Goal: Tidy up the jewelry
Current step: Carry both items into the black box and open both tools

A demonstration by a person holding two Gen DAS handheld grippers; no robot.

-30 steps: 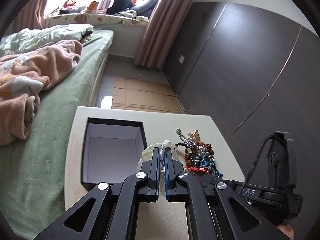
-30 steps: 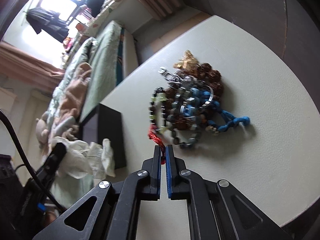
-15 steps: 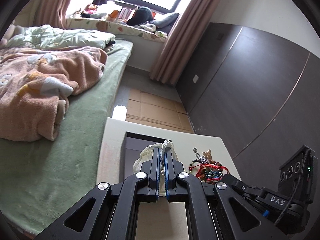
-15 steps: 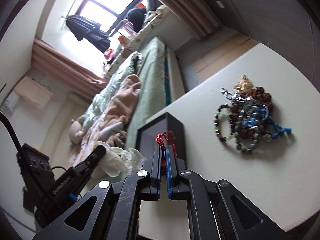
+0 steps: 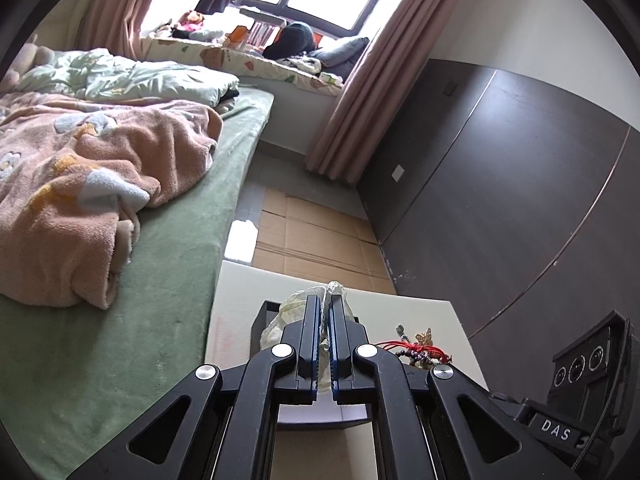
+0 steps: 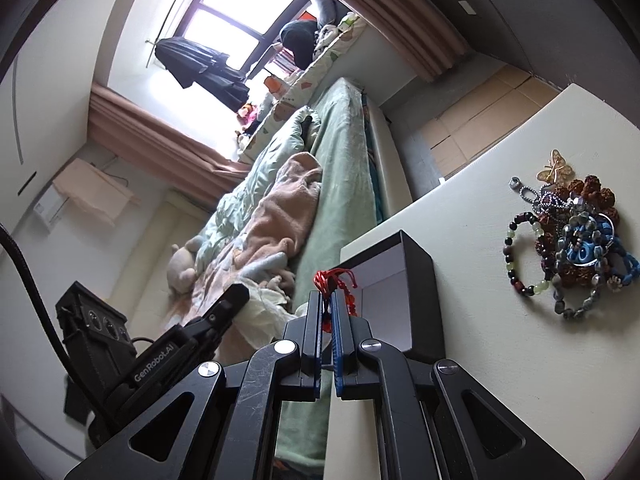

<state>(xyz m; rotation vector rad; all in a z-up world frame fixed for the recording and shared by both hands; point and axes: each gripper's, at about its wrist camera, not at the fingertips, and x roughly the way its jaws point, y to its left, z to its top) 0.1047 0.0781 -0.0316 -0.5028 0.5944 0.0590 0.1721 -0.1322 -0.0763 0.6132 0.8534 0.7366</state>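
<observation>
- Two sets of tongs here, both pinched tight on something.
- Left tongs (image 5: 325,308): clamped on a crumpled whitish plastic bag (image 5: 298,308), held up over the black box (image 5: 264,320). Bag bunches out to the left of the fingers and pokes up past the tips.
- Right tongs (image 6: 327,300): clamped on a red cord bracelet (image 6: 334,280), loops of it sticking up above the tips, with a bit trailing down the right side. Hanging right over the open box (image 6: 416,280), at its near corner.
- Same red bracelet shows up in the left view too (image 5: 412,348), just right of the left tongs, with the other gripper's black body under it.
- Box: black outside, pale inside, lid off, sitting on the cream bench (image 6: 500,360) near the edge closest to the bed. Can't tell what's at the bottom, mostly hidden behind the tongs.
- Rest of the jewelry pile (image 6: 572,236) sitting well apart from the box, on the far right of the bench: dark and pale green bead bracelet, brown chunky beads, blue charm and blue cord, grey stone beads, silver chain, gold butterfly piece (image 6: 556,168) at the top edge. All tangled together and touching.
- Background: green bed (image 5: 120,320) with a pink blanket (image 5: 80,200), cardboard on the floor (image 5: 312,236), window with curtains.
</observation>
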